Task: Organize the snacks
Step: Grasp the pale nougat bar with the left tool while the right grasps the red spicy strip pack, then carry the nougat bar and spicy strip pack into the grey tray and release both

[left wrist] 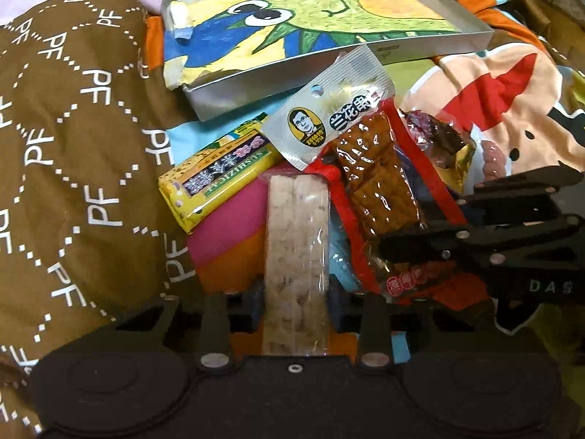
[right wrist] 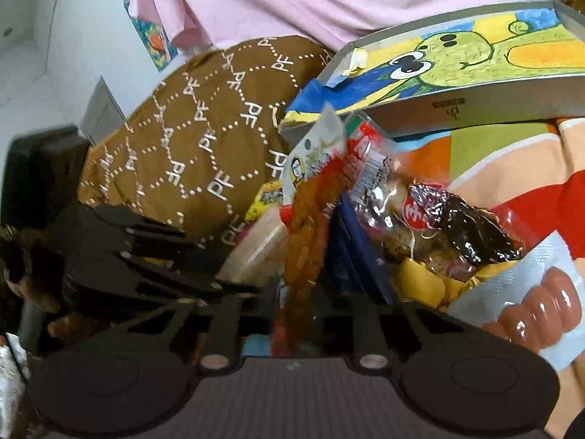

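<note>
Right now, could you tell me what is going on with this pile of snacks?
A person is sorting snacks on a colourful cloth. The left gripper is closed on a pale rice-crisp bar; the right gripper is shut on a brown tofu-snack packet. The tray with the dinosaur drawing holds no snacks yet.

I'm reading "PF" repeating across the brown cloth [left wrist: 73, 168], "SUSHIZICAI" on the yellow bar [left wrist: 219, 179], "兰花串" on the silver packet [left wrist: 329, 117], and "DAS" on my right gripper [left wrist: 431, 241].
</note>
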Demonstrator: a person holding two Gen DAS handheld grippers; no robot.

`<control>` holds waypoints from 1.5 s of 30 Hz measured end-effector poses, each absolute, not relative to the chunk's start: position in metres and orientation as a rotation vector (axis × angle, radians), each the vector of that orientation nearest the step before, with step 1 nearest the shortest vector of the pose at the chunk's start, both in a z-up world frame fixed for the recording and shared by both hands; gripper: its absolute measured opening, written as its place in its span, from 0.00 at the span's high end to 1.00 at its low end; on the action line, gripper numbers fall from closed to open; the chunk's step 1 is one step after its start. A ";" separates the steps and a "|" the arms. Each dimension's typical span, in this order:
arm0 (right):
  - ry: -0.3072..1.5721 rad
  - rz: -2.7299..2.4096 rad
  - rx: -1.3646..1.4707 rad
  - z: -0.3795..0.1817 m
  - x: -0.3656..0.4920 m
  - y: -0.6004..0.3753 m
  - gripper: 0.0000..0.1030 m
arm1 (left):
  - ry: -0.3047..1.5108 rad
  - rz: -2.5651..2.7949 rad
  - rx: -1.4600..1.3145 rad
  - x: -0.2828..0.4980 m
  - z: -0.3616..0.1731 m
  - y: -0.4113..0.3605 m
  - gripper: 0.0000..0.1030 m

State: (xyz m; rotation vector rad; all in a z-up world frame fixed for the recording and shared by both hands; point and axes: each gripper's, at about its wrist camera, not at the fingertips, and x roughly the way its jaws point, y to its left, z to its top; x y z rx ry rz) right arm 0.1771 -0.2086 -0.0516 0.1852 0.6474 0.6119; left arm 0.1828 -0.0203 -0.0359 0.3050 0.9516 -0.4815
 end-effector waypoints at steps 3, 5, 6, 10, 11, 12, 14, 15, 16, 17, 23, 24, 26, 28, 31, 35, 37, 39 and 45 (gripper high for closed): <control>0.631 0.598 0.169 -0.049 0.171 -0.206 0.89 | 0.956 -0.427 0.308 0.180 -0.033 -0.021 0.66; 0.603 0.582 0.119 -0.045 0.166 -0.201 0.91 | 0.956 -0.386 0.307 0.177 -0.031 -0.022 0.66; 0.586 0.570 0.085 -0.043 0.162 -0.197 0.91 | 0.954 -0.368 0.305 0.175 -0.029 -0.022 0.66; 0.499 0.535 -0.019 -0.034 0.146 -0.189 0.91 | 0.940 -0.293 0.284 0.170 -0.018 -0.023 0.66; 0.474 0.523 -0.043 -0.031 0.142 -0.187 0.91 | 0.935 -0.277 0.278 0.169 -0.015 -0.023 0.66; 0.447 0.510 -0.064 -0.029 0.138 -0.187 0.91 | 0.928 -0.261 0.268 0.169 -0.010 -0.023 0.66; 0.404 0.488 -0.085 -0.024 0.132 -0.187 0.91 | 0.910 -0.235 0.248 0.169 -0.001 -0.025 0.66; 0.382 0.475 -0.092 -0.021 0.129 -0.188 0.91 | 0.897 -0.223 0.241 0.170 0.004 -0.026 0.66; 0.358 0.461 -0.098 -0.017 0.127 -0.189 0.91 | 0.885 -0.214 0.234 0.171 0.008 -0.027 0.66; 0.337 0.448 -0.098 -0.013 0.126 -0.191 0.91 | 0.873 -0.205 0.225 0.173 0.014 -0.029 0.66; 0.232 0.364 -0.047 0.010 0.126 -0.217 0.91 | 0.796 -0.173 0.152 0.194 0.044 -0.050 0.66; 0.218 0.345 -0.027 0.014 0.128 -0.224 0.91 | 0.780 -0.173 0.136 0.200 0.049 -0.055 0.66; 0.191 0.306 -0.001 0.020 0.132 -0.235 0.91 | 0.754 -0.173 0.112 0.212 0.059 -0.068 0.66; 0.161 0.255 0.011 0.024 0.138 -0.245 0.91 | 0.726 -0.176 0.097 0.225 0.068 -0.083 0.66; 0.132 0.186 0.009 0.024 0.146 -0.258 0.91 | 0.693 -0.189 0.083 0.240 0.080 -0.105 0.66; 0.110 0.118 0.009 0.023 0.159 -0.272 0.91 | 0.664 -0.212 0.077 0.260 0.087 -0.136 0.66; 0.095 0.088 0.017 0.023 0.165 -0.278 0.91 | 0.648 -0.223 0.078 0.270 0.089 -0.151 0.66; 0.074 0.062 0.031 0.023 0.172 -0.285 0.91 | 0.639 -0.236 0.067 0.283 0.089 -0.161 0.66; 0.058 0.049 0.047 0.021 0.188 -0.294 0.91 | 0.660 -0.241 0.027 0.318 0.076 -0.182 0.66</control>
